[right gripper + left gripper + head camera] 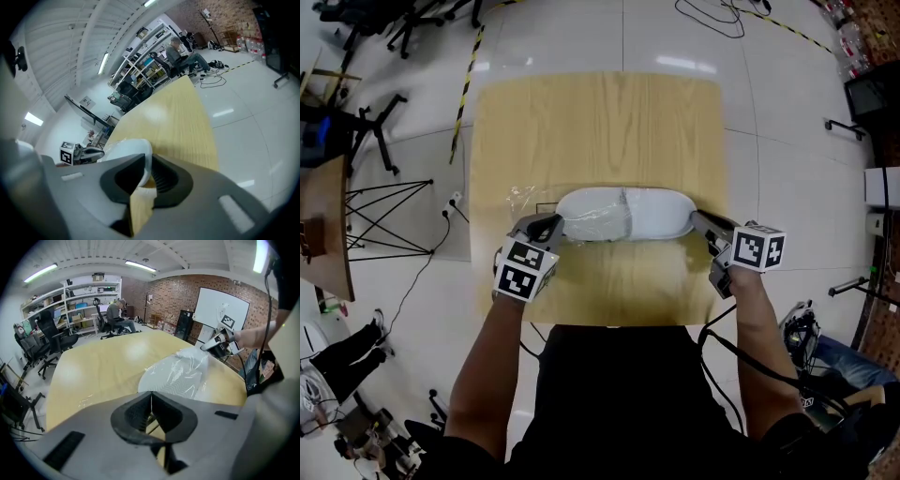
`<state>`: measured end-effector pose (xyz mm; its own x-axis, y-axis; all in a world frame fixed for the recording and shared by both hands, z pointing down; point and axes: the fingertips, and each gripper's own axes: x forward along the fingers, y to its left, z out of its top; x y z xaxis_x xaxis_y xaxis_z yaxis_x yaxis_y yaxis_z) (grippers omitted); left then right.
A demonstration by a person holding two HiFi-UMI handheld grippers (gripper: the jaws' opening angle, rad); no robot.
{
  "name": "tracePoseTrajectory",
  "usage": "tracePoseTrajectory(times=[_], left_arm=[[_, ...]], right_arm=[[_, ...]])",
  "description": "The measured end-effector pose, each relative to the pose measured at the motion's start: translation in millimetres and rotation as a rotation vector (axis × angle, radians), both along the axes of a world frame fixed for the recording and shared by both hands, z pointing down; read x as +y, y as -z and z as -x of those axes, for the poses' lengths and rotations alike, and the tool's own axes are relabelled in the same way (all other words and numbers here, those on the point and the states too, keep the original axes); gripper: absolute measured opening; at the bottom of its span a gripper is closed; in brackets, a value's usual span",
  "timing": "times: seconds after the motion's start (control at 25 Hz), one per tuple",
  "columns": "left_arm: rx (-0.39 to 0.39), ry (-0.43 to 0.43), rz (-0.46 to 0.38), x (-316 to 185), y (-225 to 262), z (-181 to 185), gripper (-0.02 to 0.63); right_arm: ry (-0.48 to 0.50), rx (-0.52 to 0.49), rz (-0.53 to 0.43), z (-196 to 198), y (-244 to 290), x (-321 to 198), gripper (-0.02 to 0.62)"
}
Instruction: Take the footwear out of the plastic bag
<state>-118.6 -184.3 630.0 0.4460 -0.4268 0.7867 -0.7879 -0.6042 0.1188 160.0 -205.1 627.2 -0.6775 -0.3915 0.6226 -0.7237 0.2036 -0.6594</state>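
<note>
White footwear [652,214] lies across the middle of the wooden table [600,122]. A clear plastic bag [586,221] covers its left part. My left gripper [558,226] is at the bag's left end, jaws shut with the thin film pinched between them. In the left gripper view the bag [180,373] with the footwear stretches ahead of the left gripper [151,397], and the right gripper [209,346] shows at its far end. My right gripper [695,218] is shut on the footwear's right end. The right gripper view shows the white footwear [129,147] reaching in between its jaws [145,164].
Loose crumpled film [523,198] trails off left of the bag. The table's near edge [600,323] is right by both hands. On the floor around it are a folding stand [384,216], cables [712,19] and office chairs [56,336]. A person sits at the shelves [115,315].
</note>
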Motion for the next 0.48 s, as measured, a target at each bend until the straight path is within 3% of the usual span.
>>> tracePoseTrajectory(times=[0.04, 0.12, 0.24, 0.4, 0.48], left_arm=[[0.008, 0.007, -0.014, -2, 6, -2, 0.031], [0.022, 0.008, -0.052, -4, 21, -8, 0.138], [0.028, -0.062, -0.095, 2, 38, -33, 0.147], [-0.052, -0.237, -0.011, 25, 4, -68, 0.149], [-0.082, -0.258, -0.015, 26, -4, -69, 0.143]], right_arm=[[0.0, 0.003, -0.001, 0, 0, 0, 0.049], [-0.006, 0.011, -0.001, 0, -1, 1, 0.049], [-0.001, 0.016, 0.011, 2, -2, 7, 0.049], [0.064, 0.006, 0.041, 23, -2, 29, 0.049], [0.114, 0.045, 0.059, 28, -6, 44, 0.049]])
